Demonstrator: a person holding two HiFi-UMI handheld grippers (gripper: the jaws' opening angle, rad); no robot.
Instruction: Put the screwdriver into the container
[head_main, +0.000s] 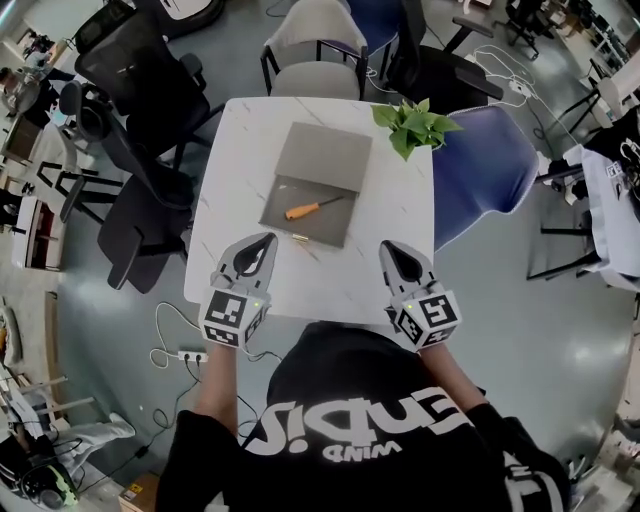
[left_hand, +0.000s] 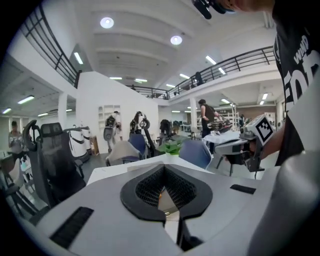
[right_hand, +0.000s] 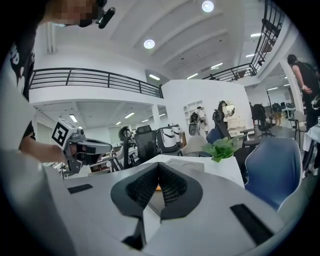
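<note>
An orange-handled screwdriver (head_main: 312, 208) lies inside a flat grey container (head_main: 330, 228) at the middle of the white table (head_main: 245, 150). The container's open lid (head_main: 325, 155) lies flat behind it. My left gripper (head_main: 268, 240) hovers near the table's front left, a short way from the container's front corner. Its jaws are shut with nothing between them (left_hand: 164, 167). My right gripper (head_main: 385, 248) is at the front right, also shut and empty (right_hand: 159, 165). A small brass piece (head_main: 300, 238) lies at the container's front edge.
A green potted plant (head_main: 412, 122) stands at the table's far right corner. A grey chair (head_main: 320, 50) is behind the table, a blue chair (head_main: 490, 165) to its right and black office chairs (head_main: 140, 90) to its left. A power strip (head_main: 190, 355) lies on the floor.
</note>
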